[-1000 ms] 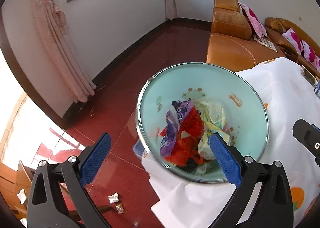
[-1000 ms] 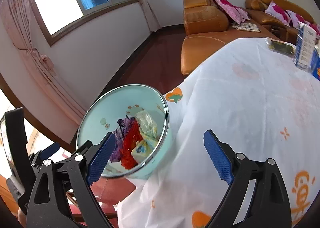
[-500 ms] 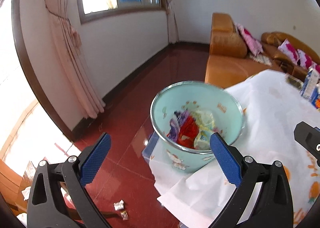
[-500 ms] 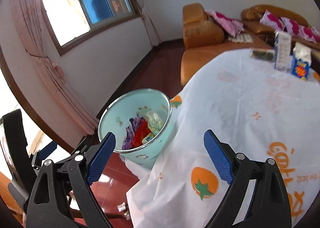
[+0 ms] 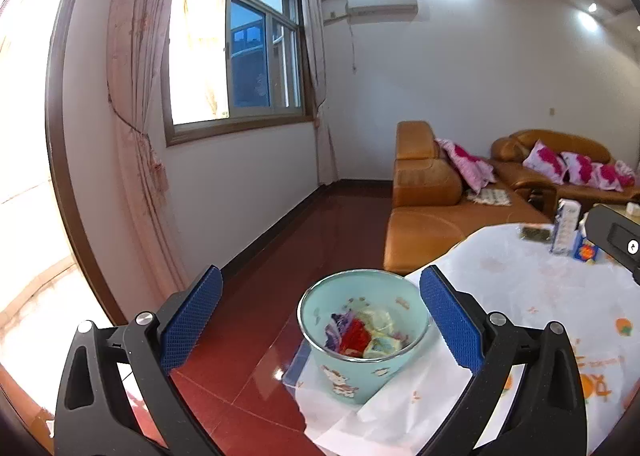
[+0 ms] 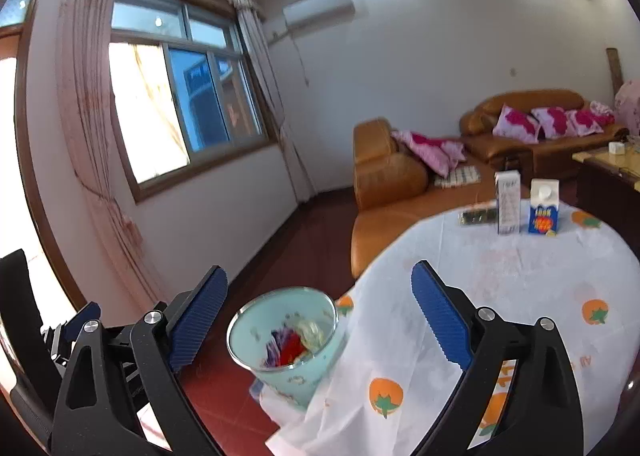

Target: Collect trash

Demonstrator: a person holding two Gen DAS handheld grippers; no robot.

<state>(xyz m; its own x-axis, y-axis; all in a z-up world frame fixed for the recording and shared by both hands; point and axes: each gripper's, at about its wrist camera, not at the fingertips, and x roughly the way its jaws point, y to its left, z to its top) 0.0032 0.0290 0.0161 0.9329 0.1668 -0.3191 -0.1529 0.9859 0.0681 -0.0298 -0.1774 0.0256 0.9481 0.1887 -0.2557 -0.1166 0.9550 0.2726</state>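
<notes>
Both our left tongs (image 5: 320, 320) and right tongs (image 6: 320, 316) hang spread wide and empty above the pale green bin (image 5: 362, 340), which stands at the counter (image 6: 520, 296) edge already holding crumpled wrappers (image 5: 362, 334). Two cartons (image 6: 524, 207) and a dark packet (image 6: 478, 216) remain at the counter's far side; if those are trash, we judge the collecting is partly done.

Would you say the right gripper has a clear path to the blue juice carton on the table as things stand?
Probably yes: the right gripper is open and empty, and only bare tablecloth lies before the blue juice carton. The white carton stands close beside it.
</notes>
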